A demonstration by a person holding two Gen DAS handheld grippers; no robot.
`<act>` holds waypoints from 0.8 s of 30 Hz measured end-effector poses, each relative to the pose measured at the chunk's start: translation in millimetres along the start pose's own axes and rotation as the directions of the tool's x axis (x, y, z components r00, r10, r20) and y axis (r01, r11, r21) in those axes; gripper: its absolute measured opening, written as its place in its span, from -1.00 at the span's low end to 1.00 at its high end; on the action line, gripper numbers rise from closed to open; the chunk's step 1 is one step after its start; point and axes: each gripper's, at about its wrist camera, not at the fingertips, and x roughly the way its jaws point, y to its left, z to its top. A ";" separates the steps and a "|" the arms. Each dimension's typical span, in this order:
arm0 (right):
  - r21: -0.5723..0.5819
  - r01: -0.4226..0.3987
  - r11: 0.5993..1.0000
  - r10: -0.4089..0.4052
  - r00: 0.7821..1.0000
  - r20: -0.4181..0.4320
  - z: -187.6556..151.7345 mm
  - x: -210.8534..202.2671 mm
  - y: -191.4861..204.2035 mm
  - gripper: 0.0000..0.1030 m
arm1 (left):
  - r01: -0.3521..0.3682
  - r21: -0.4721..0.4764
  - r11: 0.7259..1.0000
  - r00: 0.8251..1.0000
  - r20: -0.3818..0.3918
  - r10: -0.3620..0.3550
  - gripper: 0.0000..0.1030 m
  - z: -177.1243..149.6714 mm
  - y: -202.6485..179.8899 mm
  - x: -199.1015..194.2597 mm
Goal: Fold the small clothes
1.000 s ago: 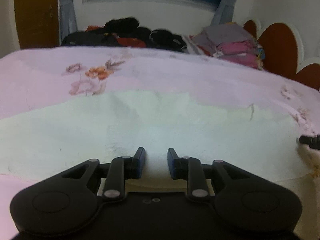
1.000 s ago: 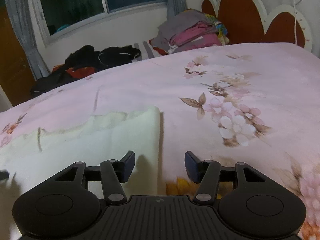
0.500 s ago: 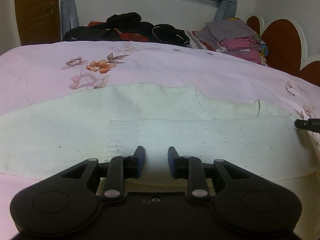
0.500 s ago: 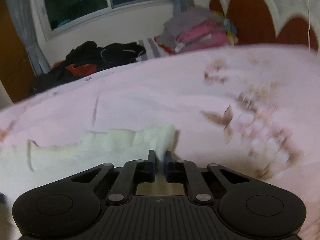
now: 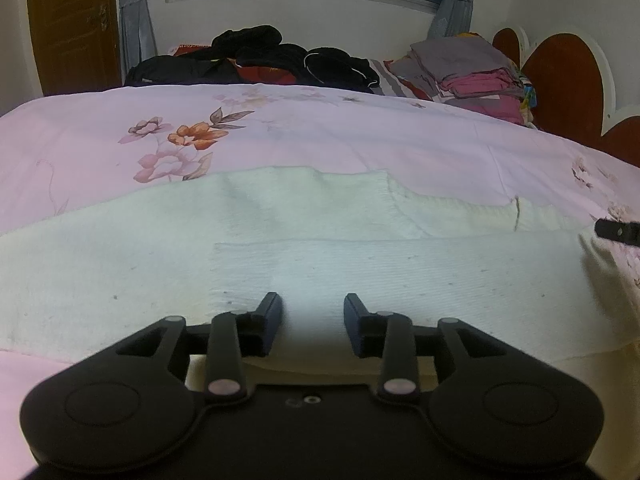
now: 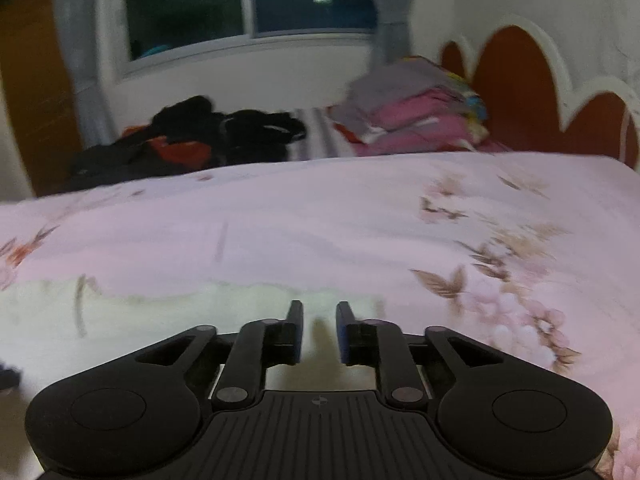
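A cream knit garment (image 5: 320,248) lies flat across the pink floral bedspread (image 5: 360,136), with a paler strip folded over its near part. My left gripper (image 5: 312,320) is open and empty just above the garment's near edge. In the right wrist view the garment's right end (image 6: 240,308) lies under my right gripper (image 6: 318,328), which is open with a narrow gap and holds nothing. The right gripper's tip also shows at the right edge of the left wrist view (image 5: 618,232).
Dark clothes (image 5: 256,60) are heaped at the far side of the bed. A stack of folded grey and pink clothes (image 5: 476,72) sits beside the red and white headboard (image 5: 560,76). A window and curtains are behind; a wooden door (image 5: 72,24) is at the far left.
My right gripper, shut on the garment's right end half a second ago, has opened and let it go. My left gripper has opened wider. The garment lies flatter.
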 end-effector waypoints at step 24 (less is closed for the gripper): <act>-0.141 -0.062 0.988 0.044 0.991 -0.125 -52.0 -1.3 55.8 -0.45 | -0.016 0.010 1.000 0.999 -0.039 0.017 0.10 0.4 0.3 -13.5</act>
